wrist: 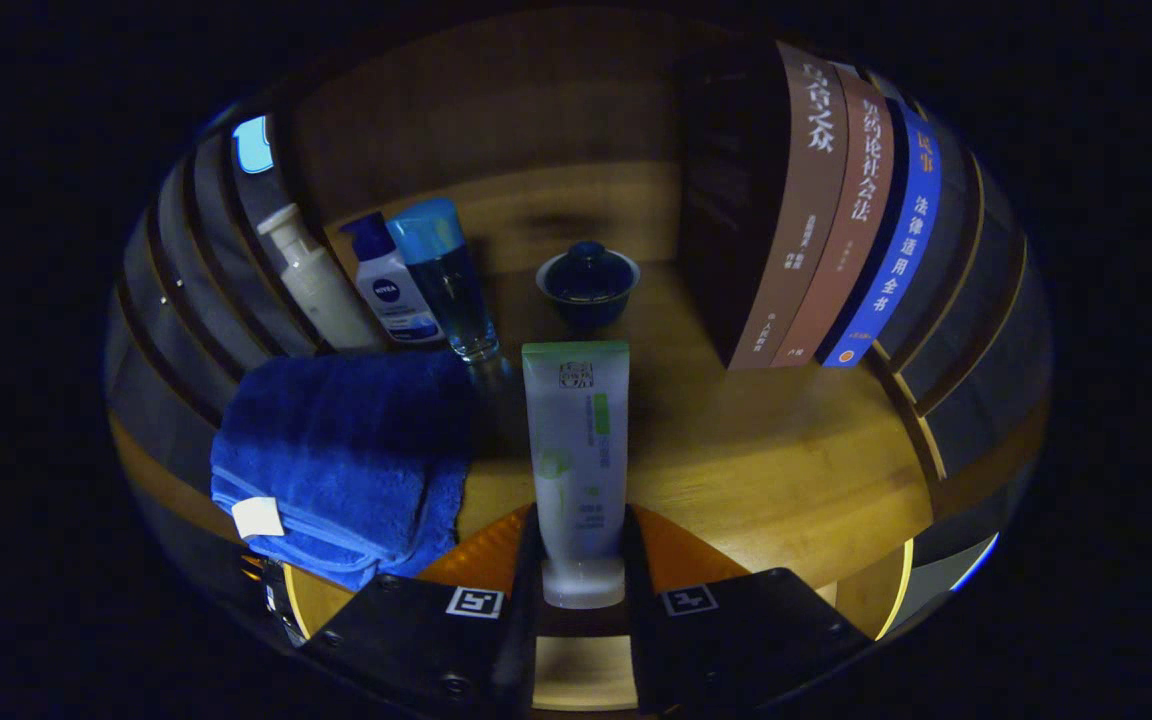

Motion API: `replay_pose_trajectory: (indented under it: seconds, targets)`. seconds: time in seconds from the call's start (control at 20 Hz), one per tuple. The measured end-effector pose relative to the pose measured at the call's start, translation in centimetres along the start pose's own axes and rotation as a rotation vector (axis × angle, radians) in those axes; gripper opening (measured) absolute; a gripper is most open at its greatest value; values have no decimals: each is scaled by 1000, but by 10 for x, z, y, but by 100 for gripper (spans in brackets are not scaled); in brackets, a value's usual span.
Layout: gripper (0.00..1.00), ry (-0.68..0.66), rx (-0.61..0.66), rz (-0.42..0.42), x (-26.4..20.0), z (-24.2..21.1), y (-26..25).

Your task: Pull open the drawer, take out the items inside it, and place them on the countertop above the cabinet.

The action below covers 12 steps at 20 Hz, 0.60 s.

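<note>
The wooden counter [766, 470] carries everything here, and the tube of cream [576, 460] held upright at its near edge serves as the landmark. Largest on the counter is a row of three upright books [816, 210], standing beyond the tube and to its right, spines facing the camera, with a dark block just left of them. Next in size is a folded blue towel [346, 460], lying just left of the tube with a white tag at its near corner. Beyond the towel, left of and behind the tube, three bottles stand close together: a white pump bottle [316, 280], a white lotion bottle with a blue cap [391, 285] and a clear bottle with a light-blue cap [446, 280]. Straight behind the tube sits a small dark lidded tea bowl [588, 283]. The tongs [581, 590] pinch the tube at its capped lower end, one finger pressing each side, cap down.
</note>
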<state>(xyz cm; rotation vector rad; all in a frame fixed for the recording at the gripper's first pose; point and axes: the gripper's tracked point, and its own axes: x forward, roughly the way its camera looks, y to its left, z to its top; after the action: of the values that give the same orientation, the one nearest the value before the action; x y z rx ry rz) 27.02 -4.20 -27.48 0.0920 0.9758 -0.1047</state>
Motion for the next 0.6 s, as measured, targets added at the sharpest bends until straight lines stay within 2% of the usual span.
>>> replay_pose_trajectory:
  seconds: [0.15,0.4,0.6]
  targets:
    - [44,-14,15,26,5,4,5]
    - [100,-44,17,37,-11,9,5]
    - [99,-125,14,44,-50,8,9]
